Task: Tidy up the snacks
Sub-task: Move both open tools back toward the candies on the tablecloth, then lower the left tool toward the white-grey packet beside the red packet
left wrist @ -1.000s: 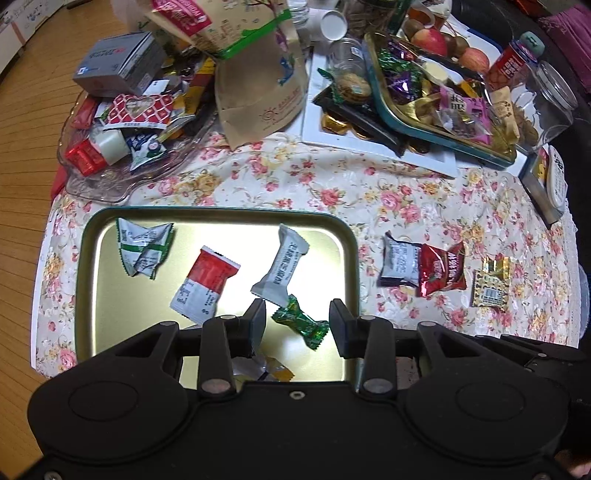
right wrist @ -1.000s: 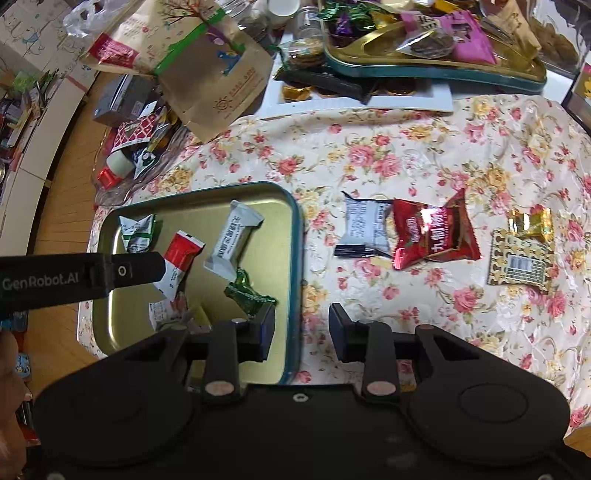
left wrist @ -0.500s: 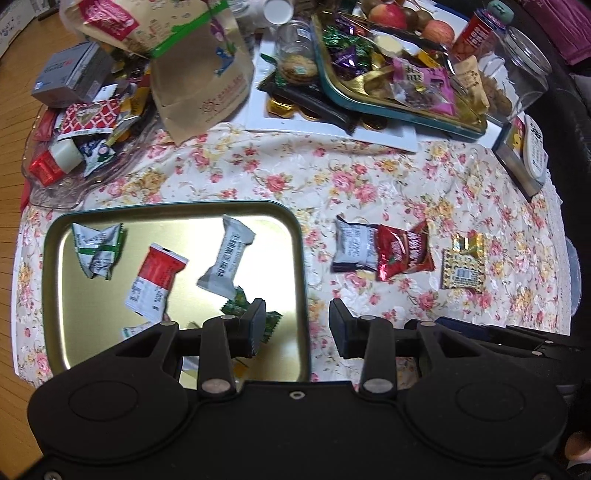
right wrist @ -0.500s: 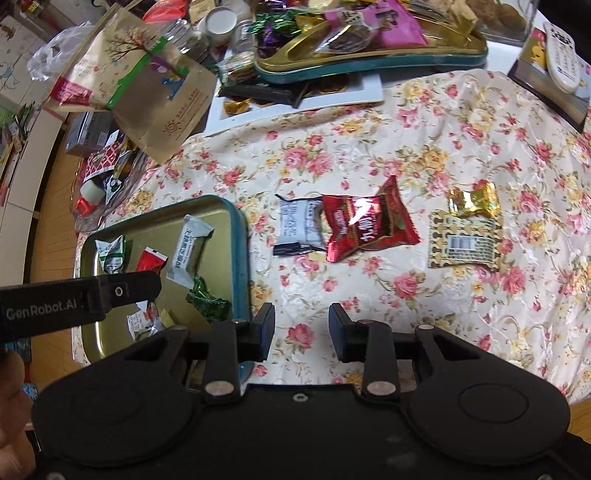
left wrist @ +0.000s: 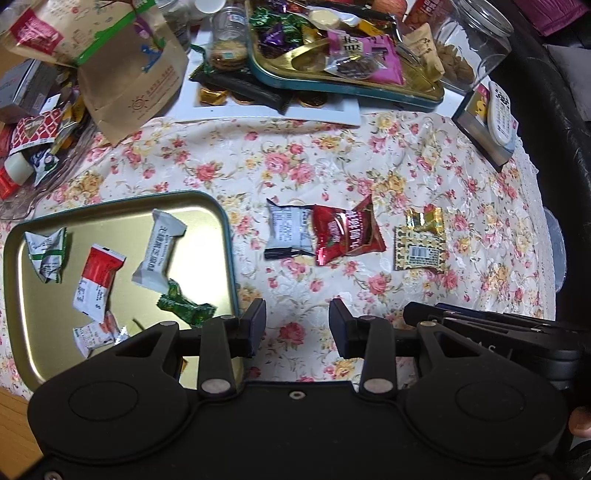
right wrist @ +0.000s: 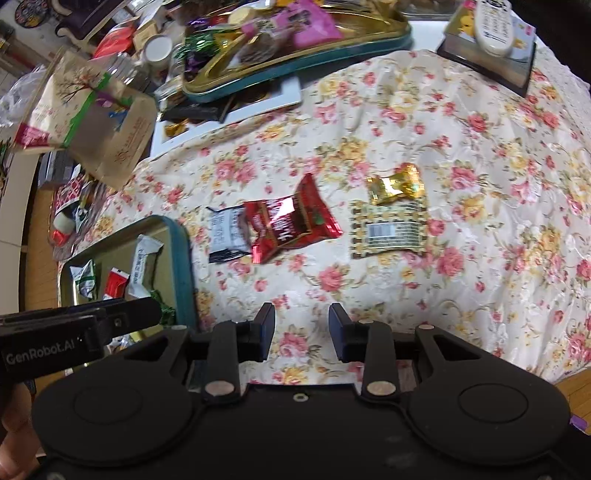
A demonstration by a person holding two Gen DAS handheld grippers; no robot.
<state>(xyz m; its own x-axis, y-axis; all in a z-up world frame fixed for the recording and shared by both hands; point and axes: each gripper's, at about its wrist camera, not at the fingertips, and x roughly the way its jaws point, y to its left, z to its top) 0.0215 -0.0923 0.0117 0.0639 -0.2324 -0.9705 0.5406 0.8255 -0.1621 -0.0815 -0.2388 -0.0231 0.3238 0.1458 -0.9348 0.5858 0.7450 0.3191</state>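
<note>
A gold tray with a teal rim (left wrist: 227, 236) (right wrist: 184, 258) lies at the left and holds several wrapped snacks. Loose on the flowered cloth lie a black-and-white packet (left wrist: 288, 230) (right wrist: 225, 236), a red packet (left wrist: 345, 234) (right wrist: 291, 225) overlapping it, a gold candy (left wrist: 424, 219) (right wrist: 397, 184) and a patterned packet (left wrist: 419, 253) (right wrist: 388, 230). My left gripper (left wrist: 297, 325) hovers open over bare cloth just right of the tray, short of the packets. My right gripper (right wrist: 302, 328) is open and empty too, nearer than the red packet. Each gripper's body shows in the other's view.
At the back stand a heaped gold tray (left wrist: 369, 90), a brown paper bag (left wrist: 125, 74), a clear jar (left wrist: 469, 48) and a glass dish of snacks (left wrist: 22, 206). A remote on a book (right wrist: 491, 29) lies at the far right. The table edge runs close on the right.
Both grippers have slid to the right, from above the gold tray to above the cloth near the loose packets. Their jaws have not changed.
</note>
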